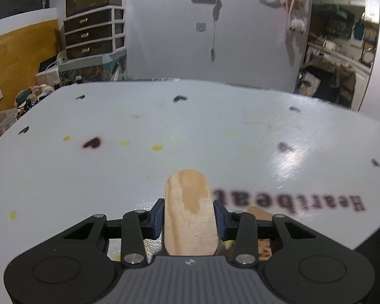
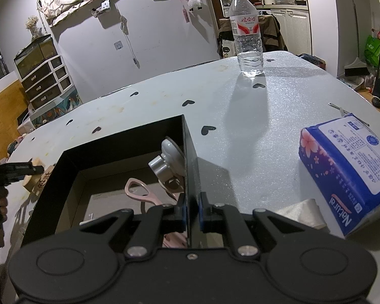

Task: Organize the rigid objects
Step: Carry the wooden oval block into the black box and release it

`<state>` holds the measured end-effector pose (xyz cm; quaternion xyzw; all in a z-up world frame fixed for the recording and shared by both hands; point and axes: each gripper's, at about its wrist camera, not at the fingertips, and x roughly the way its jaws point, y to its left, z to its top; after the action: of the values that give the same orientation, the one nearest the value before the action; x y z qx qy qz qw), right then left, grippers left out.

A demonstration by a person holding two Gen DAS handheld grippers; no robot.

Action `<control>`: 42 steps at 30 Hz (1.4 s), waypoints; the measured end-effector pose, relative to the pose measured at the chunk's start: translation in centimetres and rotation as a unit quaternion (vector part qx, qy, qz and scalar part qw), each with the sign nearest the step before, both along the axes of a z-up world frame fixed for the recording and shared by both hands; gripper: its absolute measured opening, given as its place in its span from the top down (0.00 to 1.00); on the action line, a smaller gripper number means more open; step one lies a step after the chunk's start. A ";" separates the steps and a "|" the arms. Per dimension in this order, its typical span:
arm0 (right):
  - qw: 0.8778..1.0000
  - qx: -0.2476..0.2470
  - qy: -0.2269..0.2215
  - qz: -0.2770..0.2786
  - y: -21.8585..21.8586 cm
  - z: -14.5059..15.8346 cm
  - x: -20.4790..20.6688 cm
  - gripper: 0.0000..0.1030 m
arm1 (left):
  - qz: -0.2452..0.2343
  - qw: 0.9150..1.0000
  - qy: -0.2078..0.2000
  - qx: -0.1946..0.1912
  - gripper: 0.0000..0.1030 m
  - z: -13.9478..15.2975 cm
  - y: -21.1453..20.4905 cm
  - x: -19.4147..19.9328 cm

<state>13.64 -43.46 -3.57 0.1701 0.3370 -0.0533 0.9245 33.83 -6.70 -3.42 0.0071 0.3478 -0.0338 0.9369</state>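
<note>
White table (image 2: 278, 116), one bottle (image 2: 246, 31), left gripper (image 1: 188, 217) clamping one wooden piece (image 1: 188, 215), right gripper (image 2: 192, 211) clamping one black box (image 2: 187, 152) wall

Left gripper (image 1: 188, 215) fingers clamped level, right gripper (image 2: 192, 212) fingers pinched shut

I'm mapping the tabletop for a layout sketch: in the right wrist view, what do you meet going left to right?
Left gripper holding a wooden piece → black box, its right wall clamped by the right gripper → water bottle → blue tissue pack.
</note>
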 end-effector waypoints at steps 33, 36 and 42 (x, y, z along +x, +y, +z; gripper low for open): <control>1.000 0.004 -0.008 0.016 -0.2 -0.2 -0.2 0.89 | -0.136 0.983 0.086 -0.092 0.60 5.6 -11.8 -15.0; 1.000 0.003 -0.008 0.019 -0.2 -0.2 -0.2 0.89 | -0.127 0.985 0.078 -0.090 0.60 5.7 -12.1 -15.1; 1.000 0.003 -0.007 0.020 -0.2 -0.2 -0.2 0.89 | -0.132 0.984 0.081 -0.088 0.56 5.5 -12.8 -15.2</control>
<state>13.49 -43.68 -3.76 0.1663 0.3338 -0.0322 0.9273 18.67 -19.46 2.05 -0.0326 0.4146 -0.1878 0.8898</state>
